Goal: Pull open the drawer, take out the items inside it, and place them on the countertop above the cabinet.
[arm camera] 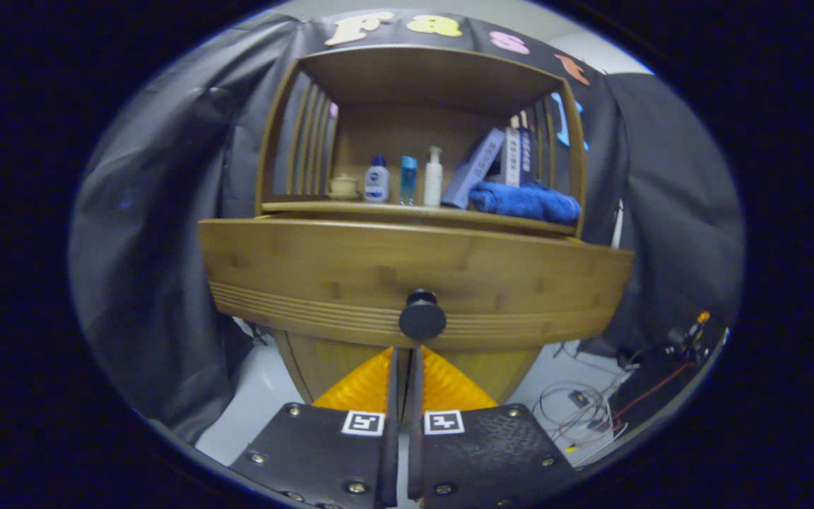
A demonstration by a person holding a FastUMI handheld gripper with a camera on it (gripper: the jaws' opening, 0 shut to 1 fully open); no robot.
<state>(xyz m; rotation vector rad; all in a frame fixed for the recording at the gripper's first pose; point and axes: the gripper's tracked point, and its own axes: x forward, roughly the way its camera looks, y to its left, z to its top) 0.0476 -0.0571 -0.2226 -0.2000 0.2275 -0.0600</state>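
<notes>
Drawer [414, 279] of the cabinet sits just ahead of the gripper [405, 353], fingers nearly closed just below its round knob [422, 319] (grip on the stem can't be confirmed), so opening step looks underway; next likely a straight pull back.

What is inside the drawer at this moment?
Cannot tell: the drawer front hides its inside. On the countertop above stand a small pot, three bottles, books and a blue towel. The shut tongs point at the knob.
</notes>
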